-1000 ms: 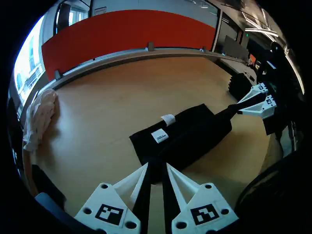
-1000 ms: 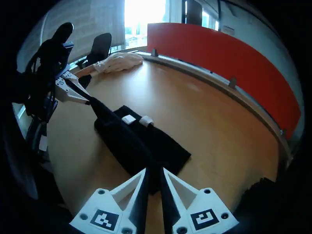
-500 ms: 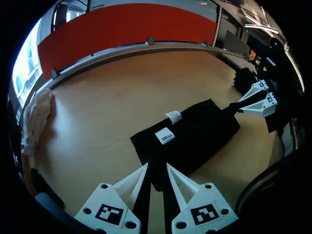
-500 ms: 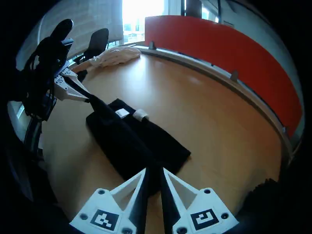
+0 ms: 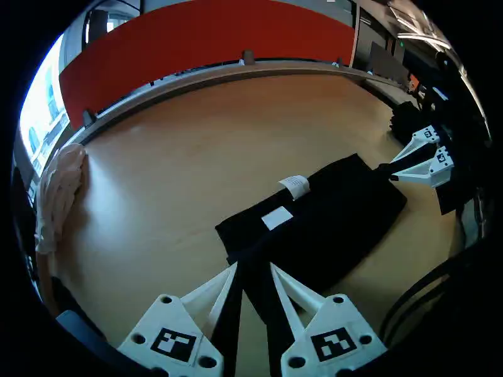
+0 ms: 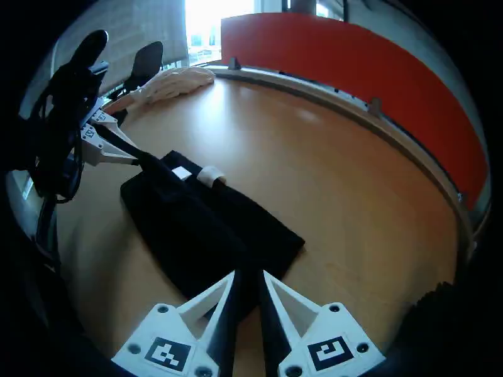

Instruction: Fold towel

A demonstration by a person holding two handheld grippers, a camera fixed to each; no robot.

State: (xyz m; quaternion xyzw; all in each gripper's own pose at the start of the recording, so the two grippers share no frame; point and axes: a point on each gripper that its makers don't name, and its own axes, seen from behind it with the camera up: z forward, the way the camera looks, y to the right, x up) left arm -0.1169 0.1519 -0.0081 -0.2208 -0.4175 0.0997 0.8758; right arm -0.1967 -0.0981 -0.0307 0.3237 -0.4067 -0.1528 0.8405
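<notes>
The left gripper (image 5: 251, 271) pinches a near corner of the black towel (image 5: 333, 217); the right gripper (image 6: 246, 276) clamps the corner at the other end. Ahead of both, the towel lies on the wooden table (image 5: 188, 151). Uneven hands could skew the fold; a shallow pinch could slip.

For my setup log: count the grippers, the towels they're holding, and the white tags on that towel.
Grippers: 2 (left gripper, right gripper)
Black towel: 1
White tags: 2 (flat tag, curled tag)
Total: 5
</notes>
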